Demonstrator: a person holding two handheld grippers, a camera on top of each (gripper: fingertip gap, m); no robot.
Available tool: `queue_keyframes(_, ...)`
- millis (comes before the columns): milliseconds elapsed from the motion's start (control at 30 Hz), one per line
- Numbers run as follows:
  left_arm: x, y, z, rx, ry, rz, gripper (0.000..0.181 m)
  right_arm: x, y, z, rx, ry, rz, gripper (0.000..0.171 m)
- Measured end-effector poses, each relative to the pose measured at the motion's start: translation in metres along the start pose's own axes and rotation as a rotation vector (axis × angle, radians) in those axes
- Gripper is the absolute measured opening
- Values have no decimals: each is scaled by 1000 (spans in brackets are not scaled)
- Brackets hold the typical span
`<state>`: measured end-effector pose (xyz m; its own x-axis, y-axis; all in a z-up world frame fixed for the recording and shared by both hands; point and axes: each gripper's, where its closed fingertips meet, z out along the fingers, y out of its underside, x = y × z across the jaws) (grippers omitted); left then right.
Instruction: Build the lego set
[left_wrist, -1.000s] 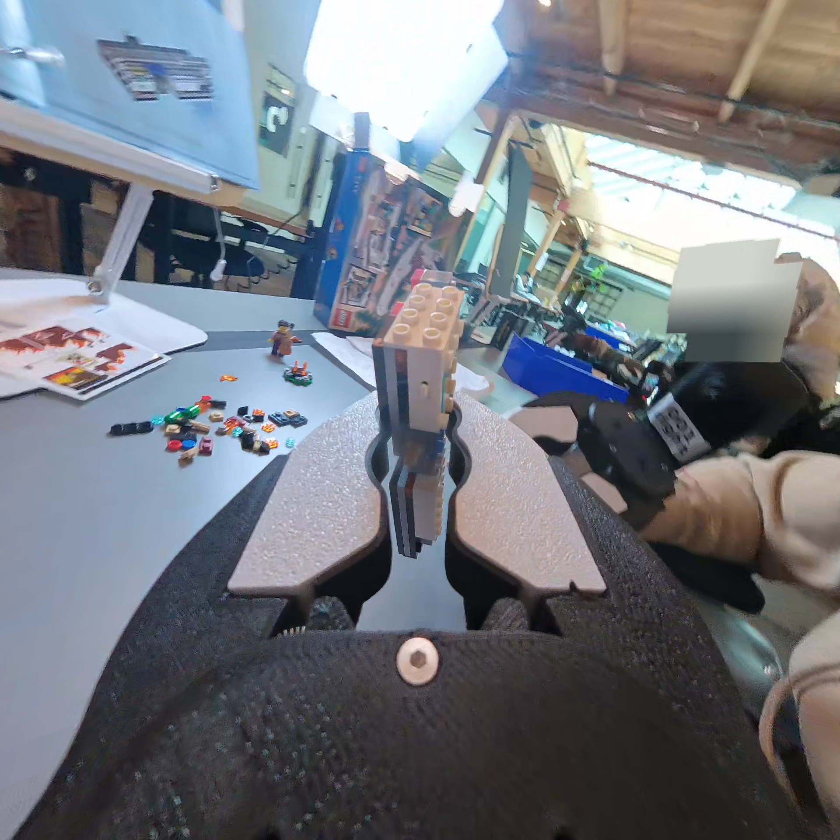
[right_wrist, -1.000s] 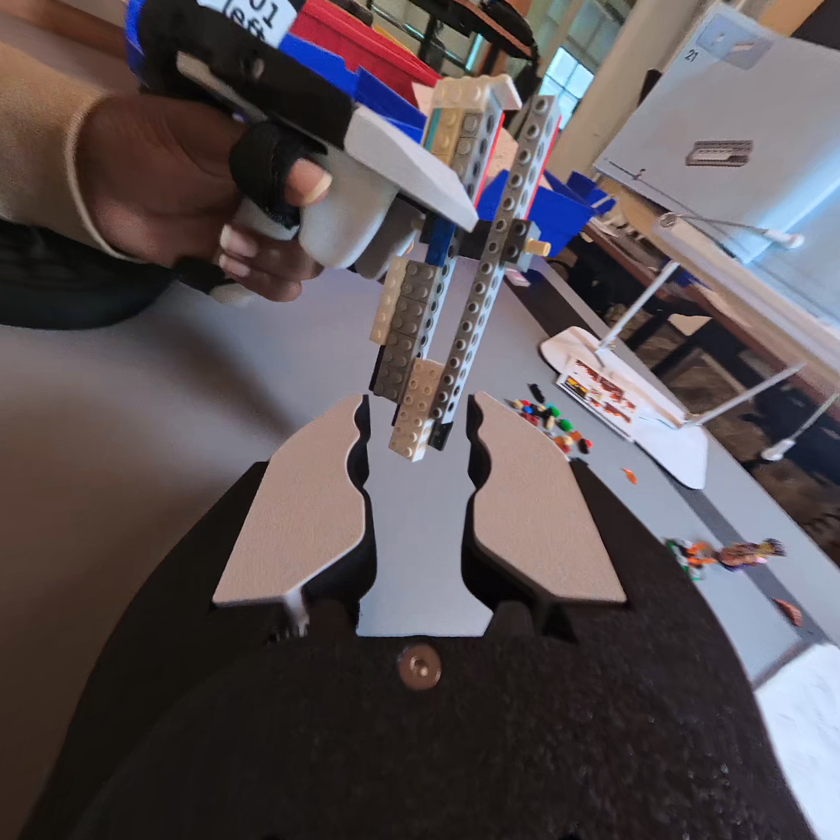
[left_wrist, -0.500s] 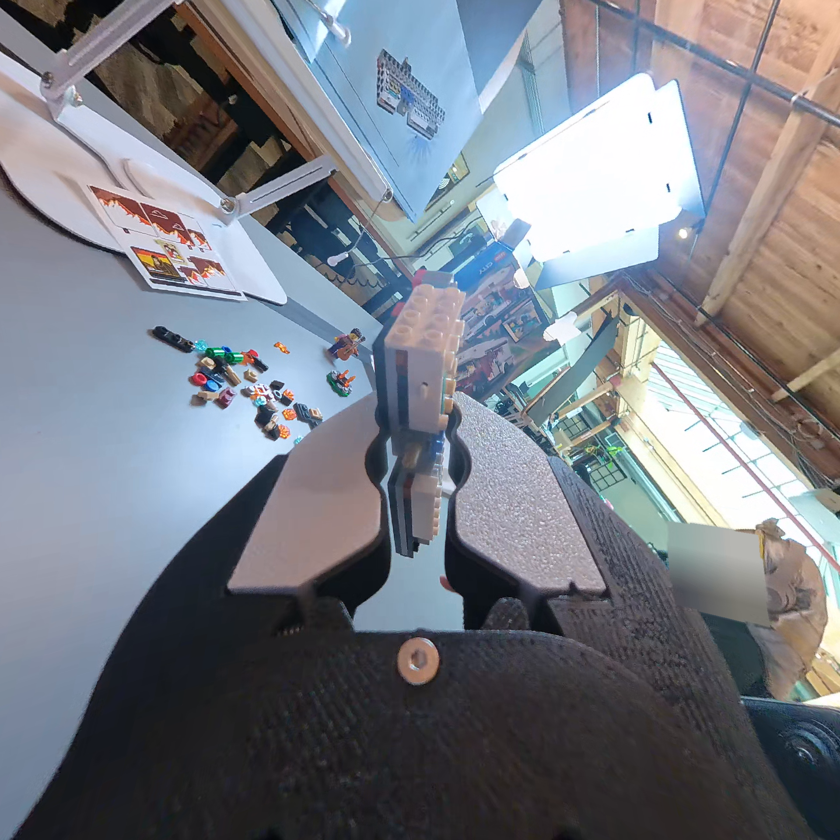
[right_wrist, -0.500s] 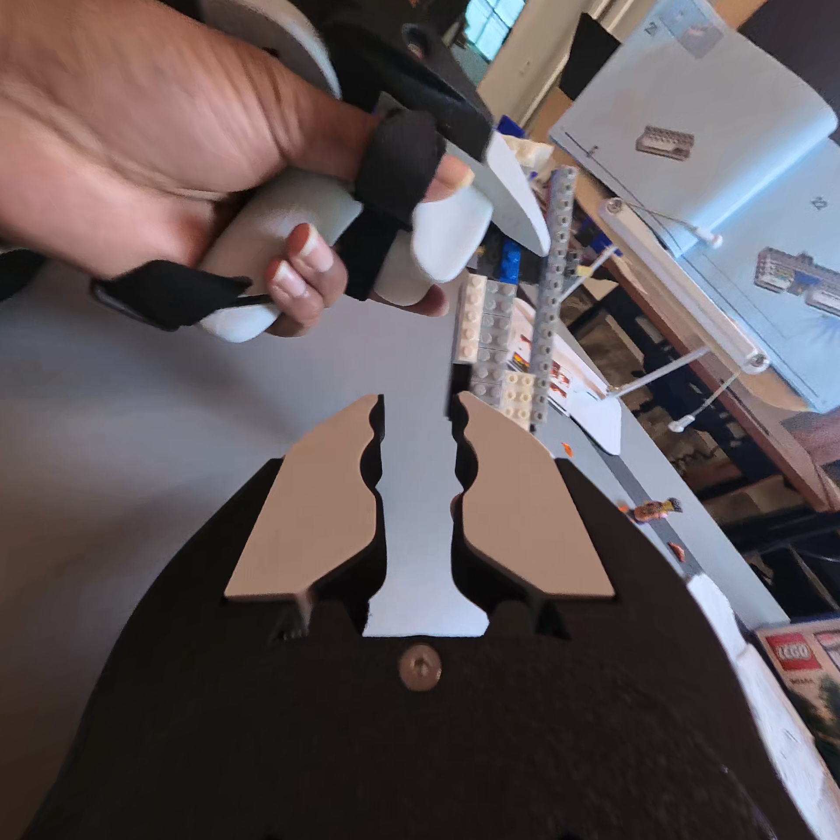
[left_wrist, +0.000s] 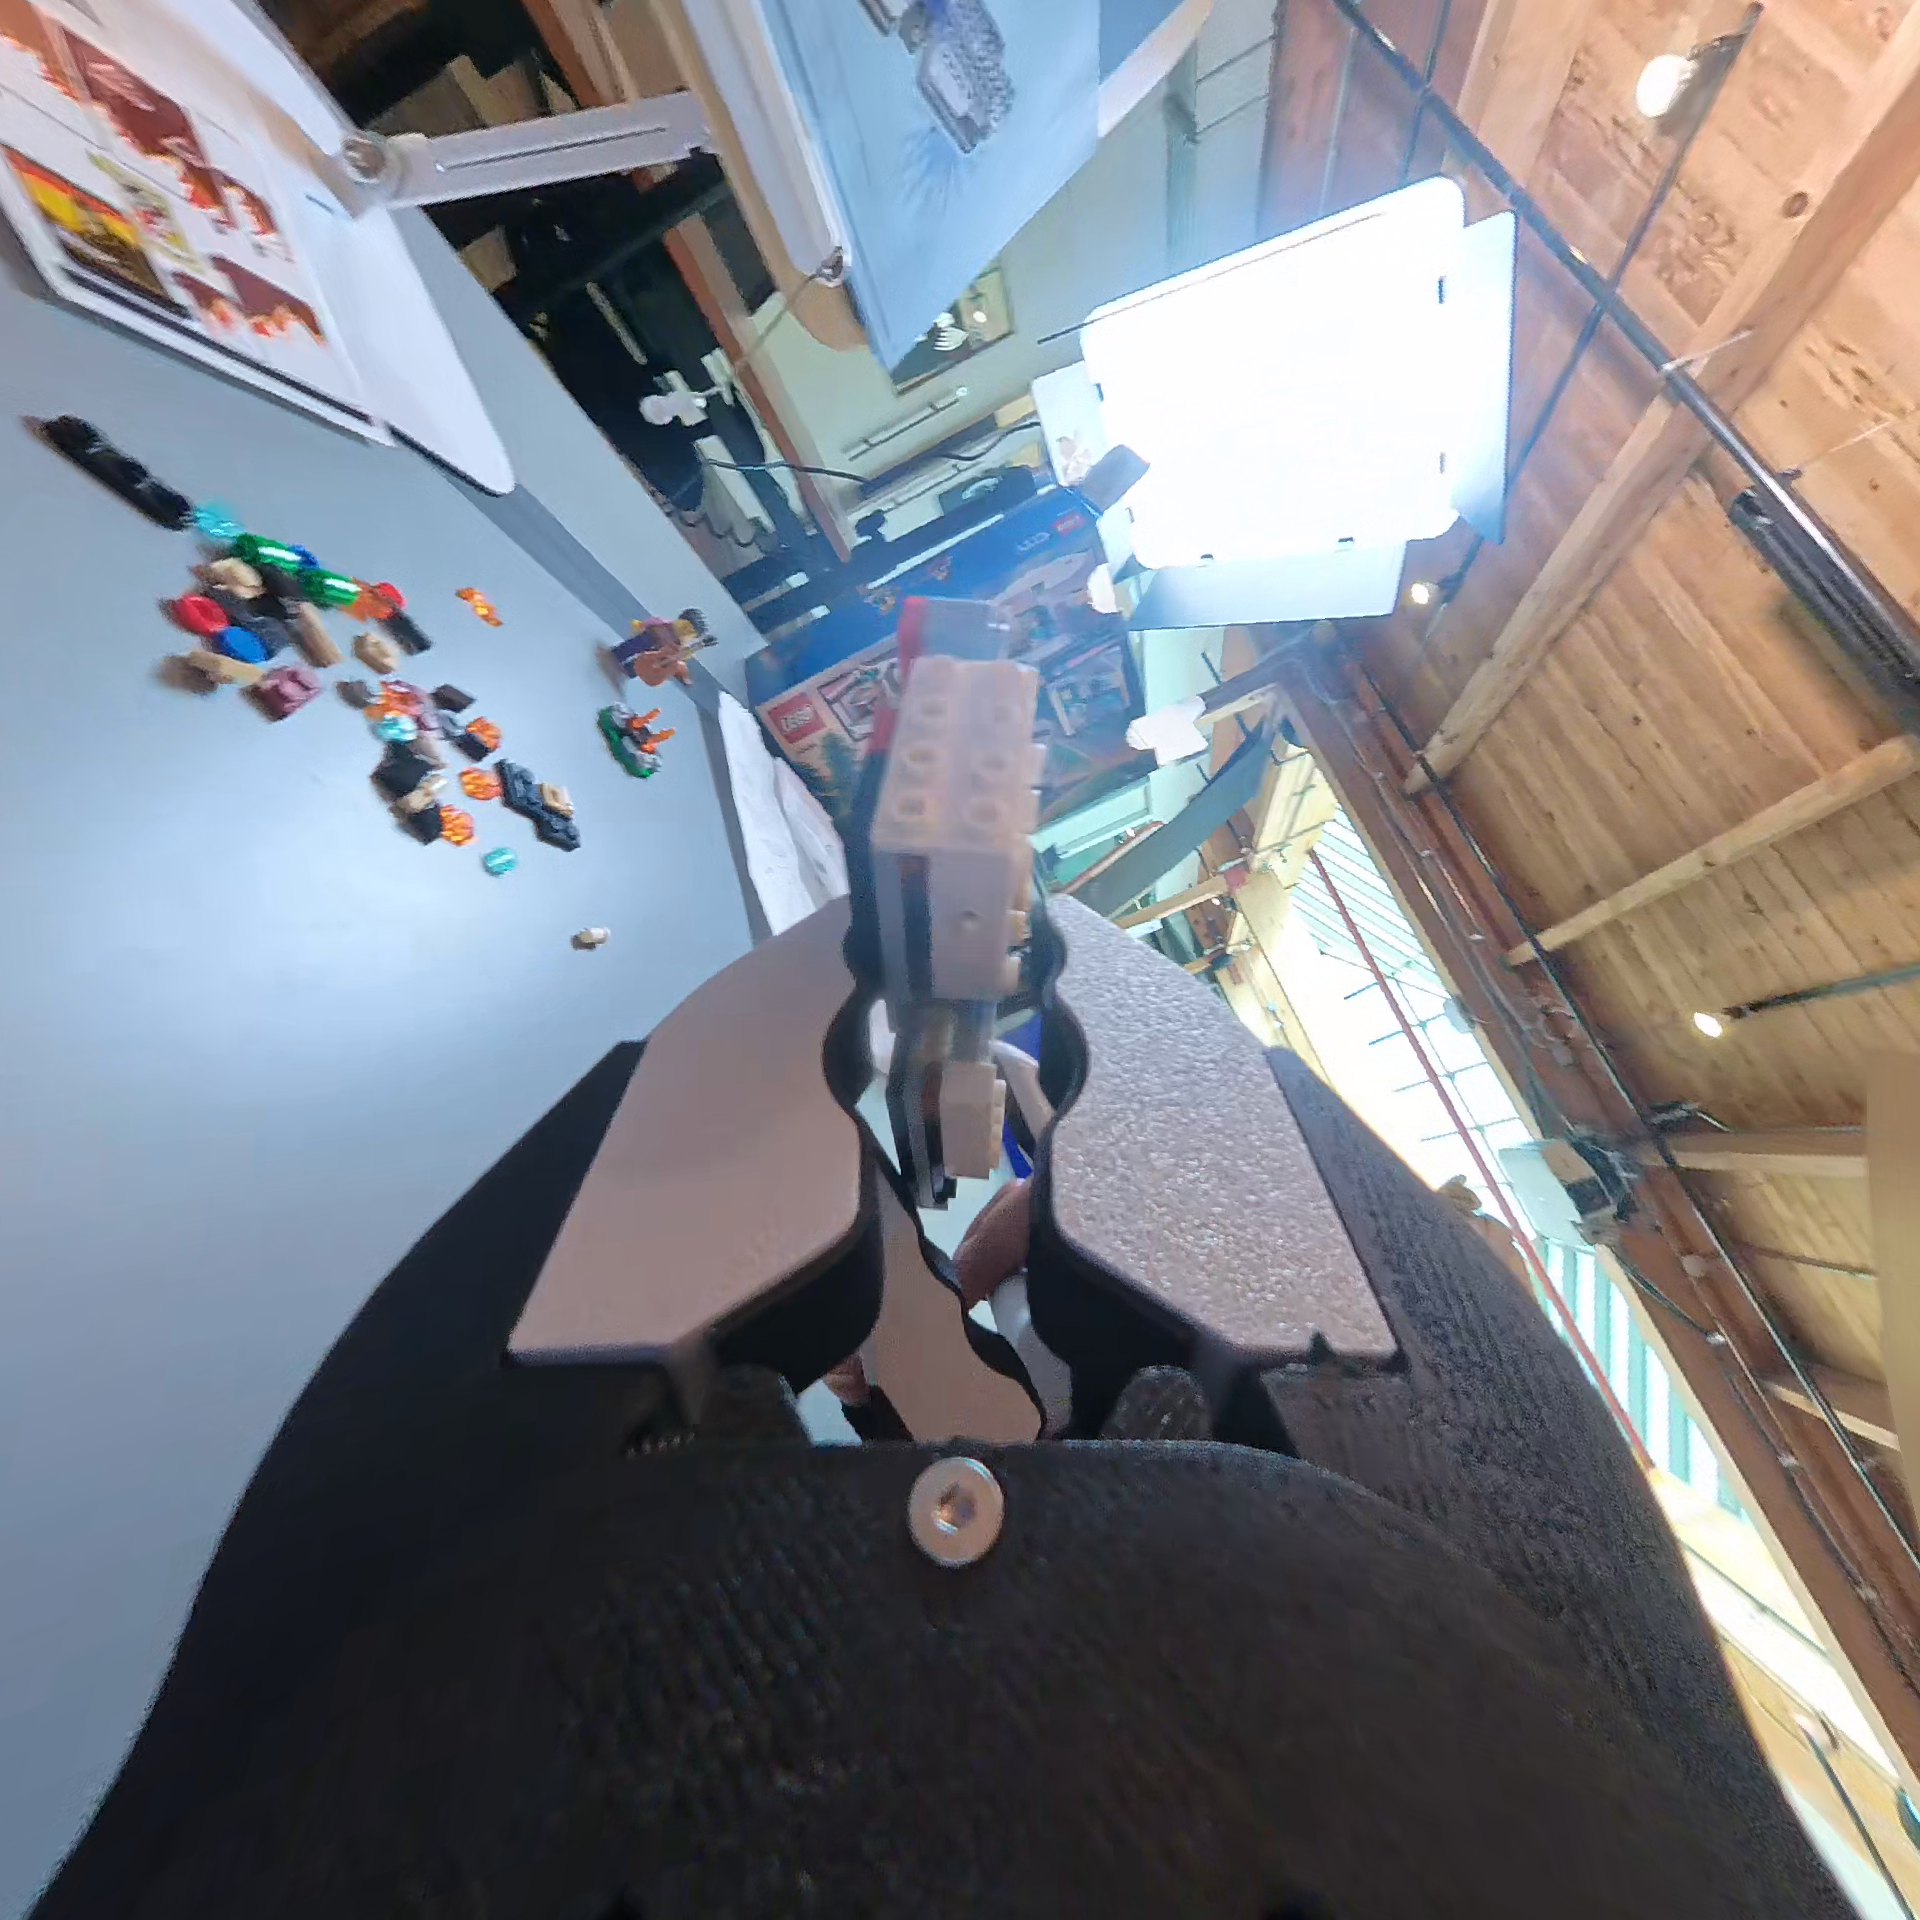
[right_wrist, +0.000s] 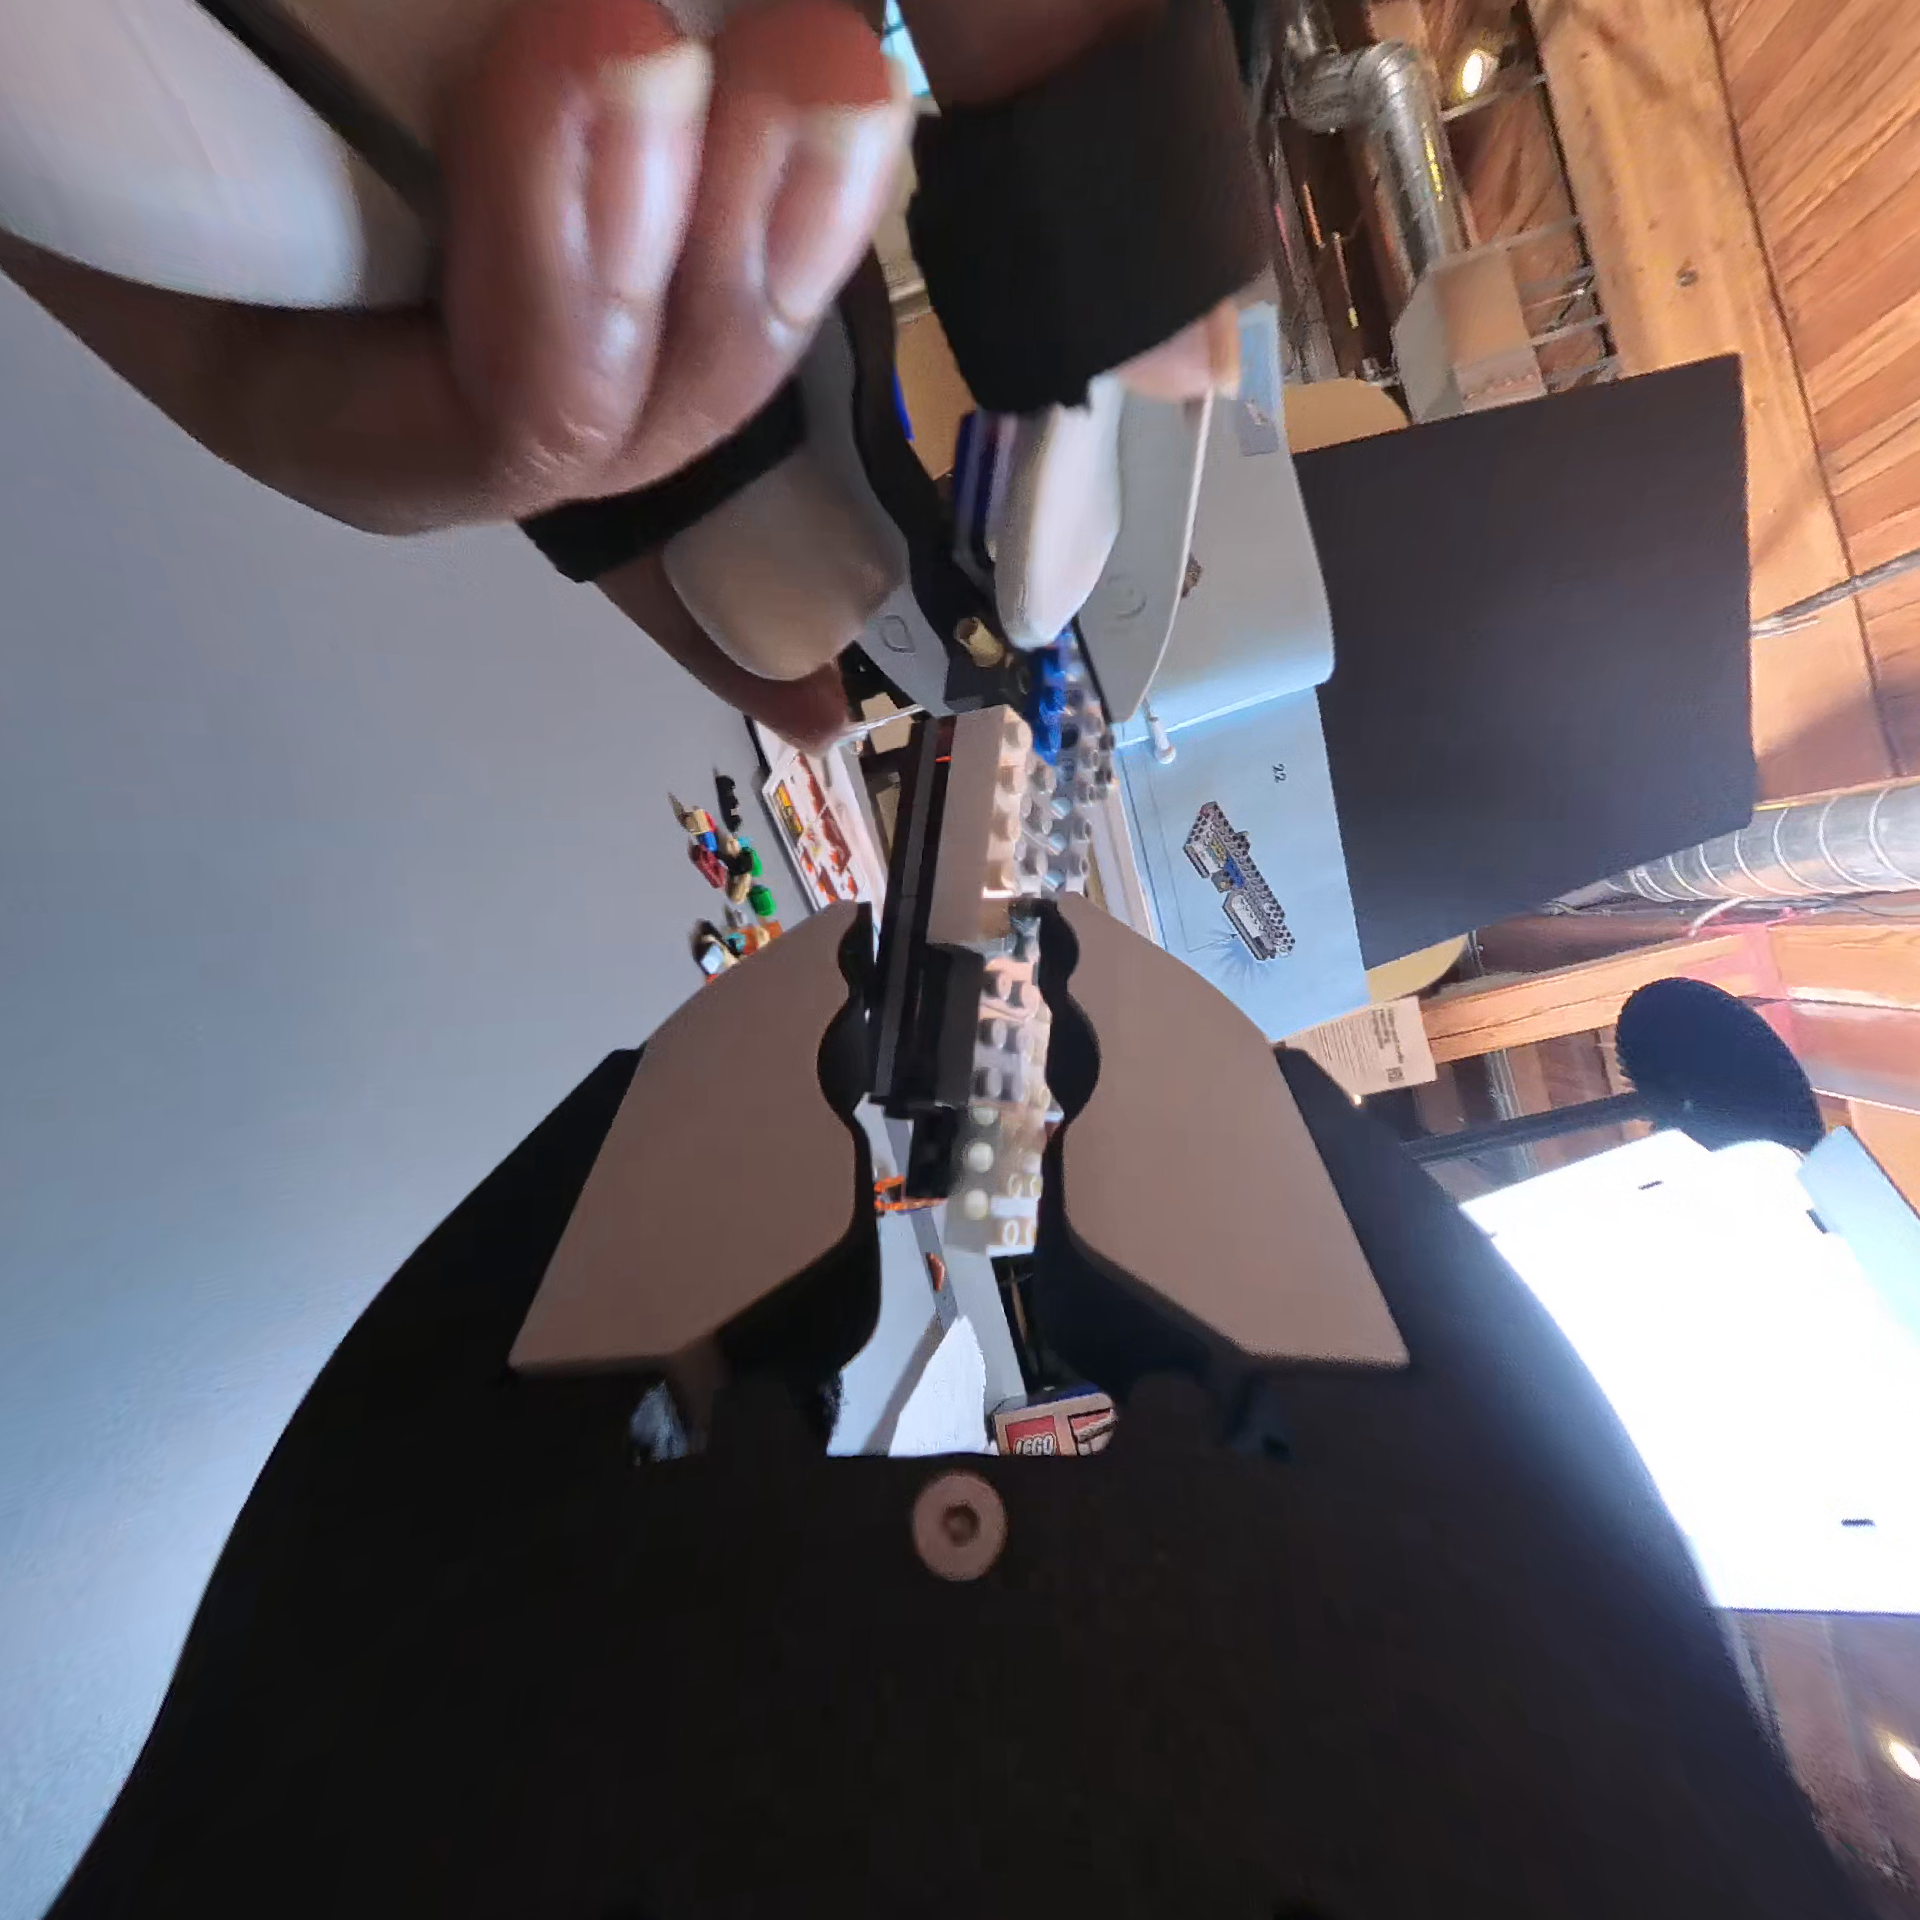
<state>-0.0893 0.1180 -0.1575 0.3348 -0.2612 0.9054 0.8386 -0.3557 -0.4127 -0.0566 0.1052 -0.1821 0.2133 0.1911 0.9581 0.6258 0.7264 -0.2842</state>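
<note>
The lego assembly is a narrow stack of grey, tan and black bricks and plates. My left gripper is shut on its middle and holds it in the air above the grey table. In the right wrist view the assembly hangs down from the left gripper, which a person's hand holds. My right gripper is closed around the assembly's lower end, with both fingers against its sides. Loose small lego pieces lie on the table at the far left.
A minifigure and a small green build stand beyond the loose pieces. An instruction sheet lies on a white stand base. A lego box stands behind. A building-steps booklet hangs on a stand. The grippers' ends are close to 5 cm from one another. Both grippers' tips are roughly 25 cm from the small green build.
Both grippers have rolled and tilted upward. My right gripper has come up to the assembly, and its lower end now sits between the right fingers. The left gripper keeps its hold.
</note>
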Motion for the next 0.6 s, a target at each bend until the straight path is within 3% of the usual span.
queue_keyframes(100,15,1,-1,-46,111,41,59,8,7,-1,19,-51,165,23)
queue_keyframes(167,16,1,-4,-88,137,163,69,9,9,-4,78,-154,358,23)
queue_keyframes(300,11,9,-6,-244,196,437,73,20,8,-15,216,-231,612,23)
queue_keyframes(433,23,28,-2,-351,354,472,79,29,0,-24,320,-250,739,23)
queue_keyframes(600,36,26,2,-343,446,518,56,39,-5,-30,406,-282,868,22)
